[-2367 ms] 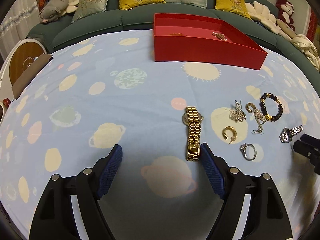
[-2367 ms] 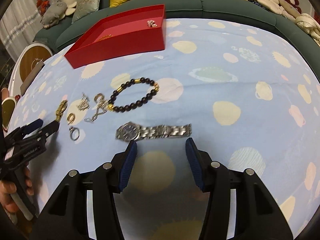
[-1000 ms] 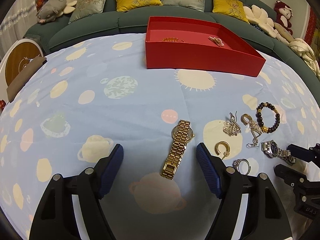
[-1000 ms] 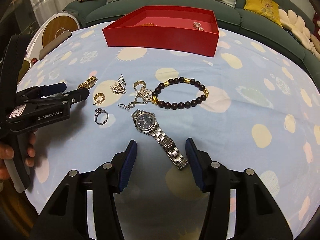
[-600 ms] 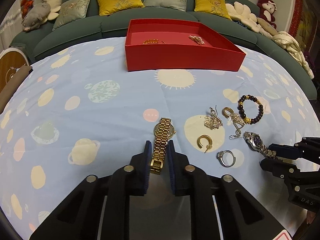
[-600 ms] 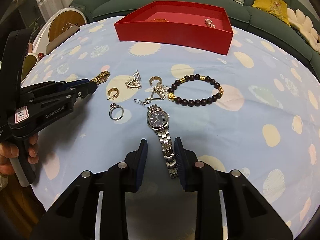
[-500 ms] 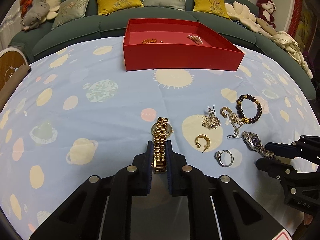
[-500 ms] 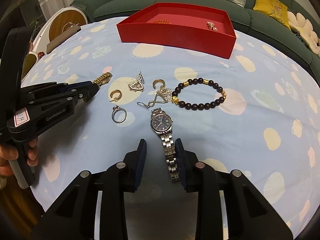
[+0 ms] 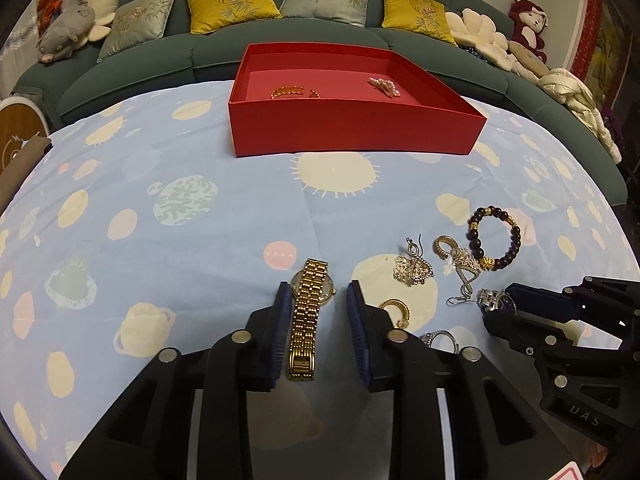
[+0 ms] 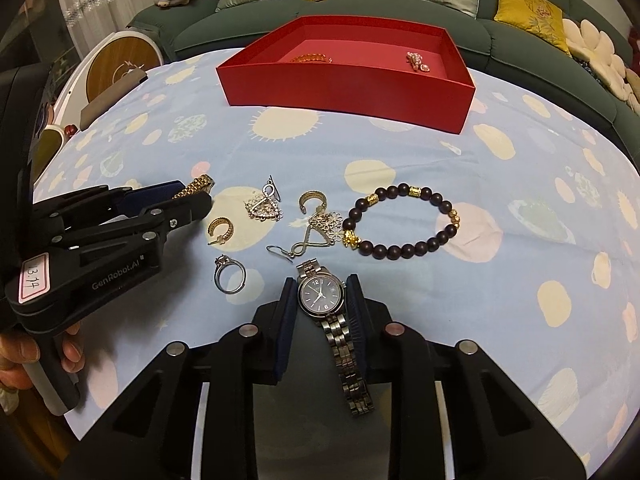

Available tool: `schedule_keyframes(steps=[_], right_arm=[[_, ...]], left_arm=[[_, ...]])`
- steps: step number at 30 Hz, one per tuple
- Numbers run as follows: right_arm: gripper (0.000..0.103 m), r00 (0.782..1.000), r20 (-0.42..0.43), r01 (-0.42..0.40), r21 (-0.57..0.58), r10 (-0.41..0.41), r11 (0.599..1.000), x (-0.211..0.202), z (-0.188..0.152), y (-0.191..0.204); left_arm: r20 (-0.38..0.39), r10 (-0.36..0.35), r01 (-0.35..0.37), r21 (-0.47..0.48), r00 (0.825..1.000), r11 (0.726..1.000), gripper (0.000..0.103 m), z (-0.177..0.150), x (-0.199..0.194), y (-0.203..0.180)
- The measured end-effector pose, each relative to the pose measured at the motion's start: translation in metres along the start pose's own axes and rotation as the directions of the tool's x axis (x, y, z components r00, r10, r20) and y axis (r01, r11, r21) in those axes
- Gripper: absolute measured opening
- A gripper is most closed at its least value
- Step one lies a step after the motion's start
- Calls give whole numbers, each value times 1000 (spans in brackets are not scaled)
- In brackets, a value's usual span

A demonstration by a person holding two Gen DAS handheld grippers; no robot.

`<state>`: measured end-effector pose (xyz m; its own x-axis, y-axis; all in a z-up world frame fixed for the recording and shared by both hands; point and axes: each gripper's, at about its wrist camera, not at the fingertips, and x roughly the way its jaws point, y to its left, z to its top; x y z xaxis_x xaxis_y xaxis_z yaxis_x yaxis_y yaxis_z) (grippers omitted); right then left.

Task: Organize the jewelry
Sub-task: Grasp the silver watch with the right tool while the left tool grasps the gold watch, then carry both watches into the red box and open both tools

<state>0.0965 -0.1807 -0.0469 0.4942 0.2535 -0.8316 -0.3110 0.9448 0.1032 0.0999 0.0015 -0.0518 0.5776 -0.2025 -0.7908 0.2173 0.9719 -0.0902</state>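
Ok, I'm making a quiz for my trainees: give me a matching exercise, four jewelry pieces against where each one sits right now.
1. gold watch
2. silver watch
3. beaded bracelet
4. pink pearl piece

A. inside the red box
B. between the fingers of the right tool
C. loose on the cloth, outside both tools
D. between the fingers of the left tool

Pairs: 1-D, 2-B, 3-C, 4-A.

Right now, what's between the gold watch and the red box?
Only bare tablecloth, printed with a sun, lies between the gold watch and the red box. No jewelry sits there. The left wrist view shows it.
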Motion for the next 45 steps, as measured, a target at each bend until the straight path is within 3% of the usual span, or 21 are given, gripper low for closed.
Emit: schedule_keyframes(steps=[3, 15, 22, 30, 34, 40, 45], right_arm=[[24, 1000, 2, -9, 11, 9, 1000, -3, -1, -2], [24, 996, 83, -42, 36, 39, 998, -40, 3, -2], [24, 987, 152, -60, 54, 51, 997, -65, 20, -1], [24, 968, 241, -96, 117, 65, 989, -92, 78, -16], [24, 954, 295, -91, 123, 51, 988, -101, 127, -30], [24, 955, 297, -76, 170, 22, 983, -68, 183, -57], [24, 968, 252, -79, 239, 16, 968, -19, 205, -85]], left_arm=[[-4, -34, 34, -12, 999, 999, 10, -1, -3, 5], [42, -107, 108, -15, 993, 994, 9, -5, -41, 2], [101, -152, 152, 5, 983, 988, 9, 13, -76, -13], [229, -167, 157, 59, 959, 986, 9, 84, -121, -18], [291, -128, 106, 90, 948, 990, 9, 139, -122, -13], [277, -84, 68, 67, 957, 995, 9, 207, -70, -5], [232, -28, 19, 38, 972, 999, 9, 238, -11, 3]])
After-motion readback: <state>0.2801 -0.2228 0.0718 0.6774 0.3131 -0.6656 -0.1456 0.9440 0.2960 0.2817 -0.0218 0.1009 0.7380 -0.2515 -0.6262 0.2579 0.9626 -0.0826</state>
